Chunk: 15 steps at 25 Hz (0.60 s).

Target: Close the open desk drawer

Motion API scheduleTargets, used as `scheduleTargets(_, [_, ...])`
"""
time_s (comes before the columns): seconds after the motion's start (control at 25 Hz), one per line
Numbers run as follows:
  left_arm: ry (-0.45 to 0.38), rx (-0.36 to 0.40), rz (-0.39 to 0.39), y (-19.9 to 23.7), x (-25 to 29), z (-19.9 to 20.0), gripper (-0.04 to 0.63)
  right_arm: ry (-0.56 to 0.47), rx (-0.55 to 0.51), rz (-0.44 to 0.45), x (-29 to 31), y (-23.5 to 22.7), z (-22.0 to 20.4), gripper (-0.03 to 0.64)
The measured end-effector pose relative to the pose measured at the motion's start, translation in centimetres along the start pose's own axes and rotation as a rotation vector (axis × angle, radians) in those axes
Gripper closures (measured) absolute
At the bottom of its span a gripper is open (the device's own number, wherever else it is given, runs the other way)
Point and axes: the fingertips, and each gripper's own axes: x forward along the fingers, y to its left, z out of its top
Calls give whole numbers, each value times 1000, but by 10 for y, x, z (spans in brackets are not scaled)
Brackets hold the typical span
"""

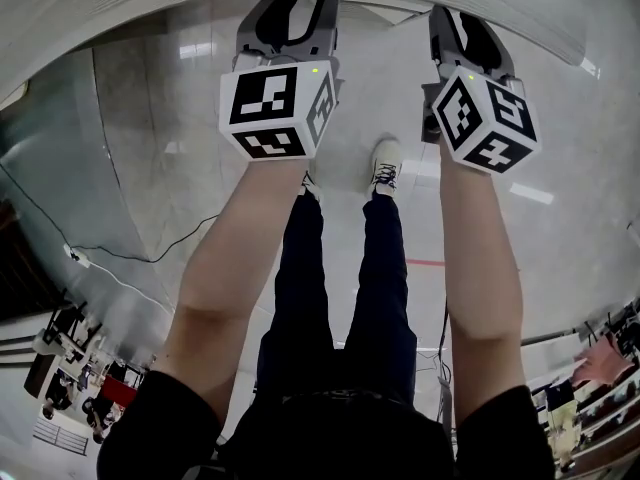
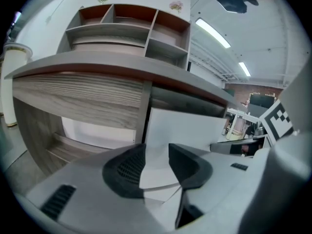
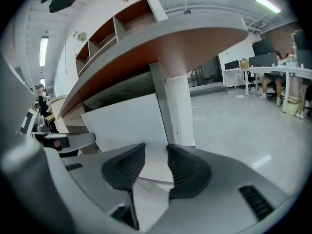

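**White drawer under the desk top**

The drawer (image 2: pixel 190 128) shows 1 flat, plain white front panel. It stands upright just below the grey desk top (image 2: pixel 97 65). A dark gap runs between the panel's upper edge and the desk top's underside. How far it is pulled out cannot be told.

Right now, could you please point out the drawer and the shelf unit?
Drawer (image 2: pixel 192 128): left gripper view, its white front panel.
Shelf unit (image 2: pixel 112 27): left gripper view, its horizontal middle board.
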Motion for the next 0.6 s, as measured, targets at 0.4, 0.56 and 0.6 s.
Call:
scheduleTargets(0.4, [123,-26,-123,-17,-83,-59,583,28,81,162,-51,40,-32,598])
scheduleTargets(0.56, [176,-74,-190,-51,-116,-77,584,85,105,248,-87,50,-49,598])
scheduleTargets(0.6, [175,-71,-212,-57,-121,-77,584,84,105,277,-93,56,-49,599])
